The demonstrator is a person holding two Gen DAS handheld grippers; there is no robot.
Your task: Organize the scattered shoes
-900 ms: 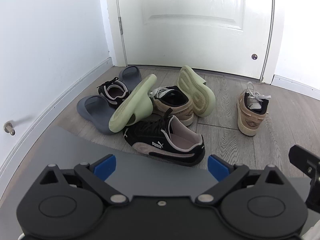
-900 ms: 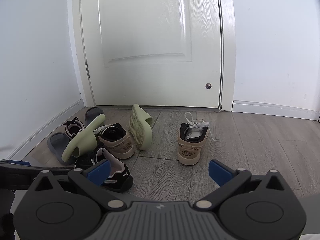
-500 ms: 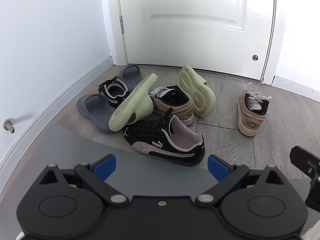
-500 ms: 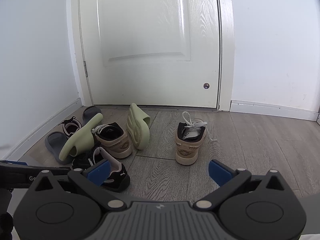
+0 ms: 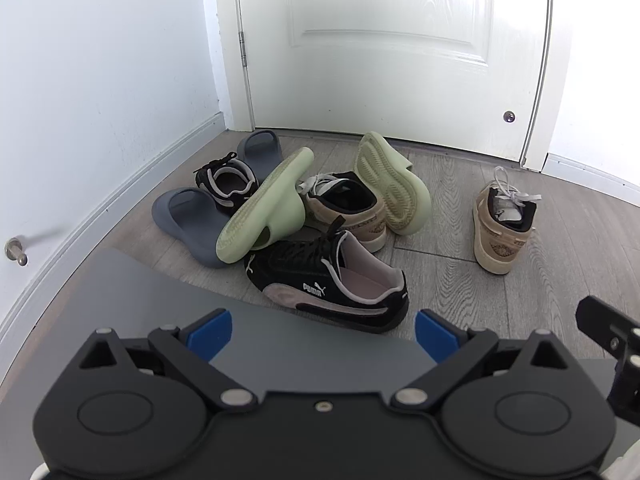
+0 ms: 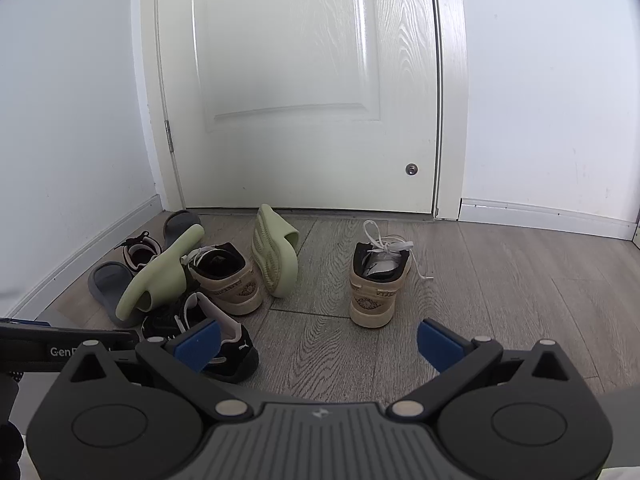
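Both grippers were seen held wide, nothing between their blue pads: the left gripper (image 5: 323, 330) and the right gripper (image 6: 318, 344) were empty and clear of every shoe.

Nearest, just ahead of the left gripper and a little to its right, the black Puma sneaker (image 5: 328, 280) lay on the wood floor (image 5: 460, 280), its long axis running almost crosswise to the fingers, toe to the left, heel to the right. It was judged closer to the left hand; from the right wrist it appeared low on the left, partly hidden by the left pad.

Behind it, a green slide (image 5: 264, 208) was propped across a grey slide (image 5: 188, 220) and a tan sneaker (image 5: 348, 208). A second green slide (image 5: 394, 184) stood on edge. The second tan sneaker (image 6: 378, 280) stood apart, straight ahead of the right gripper, heel toward it.

Farthest, the white door (image 5: 392, 60) was shut.

Against the earlier frames, the shoes were unmoved; the whole pile was merely seen slightly lower and nearer.
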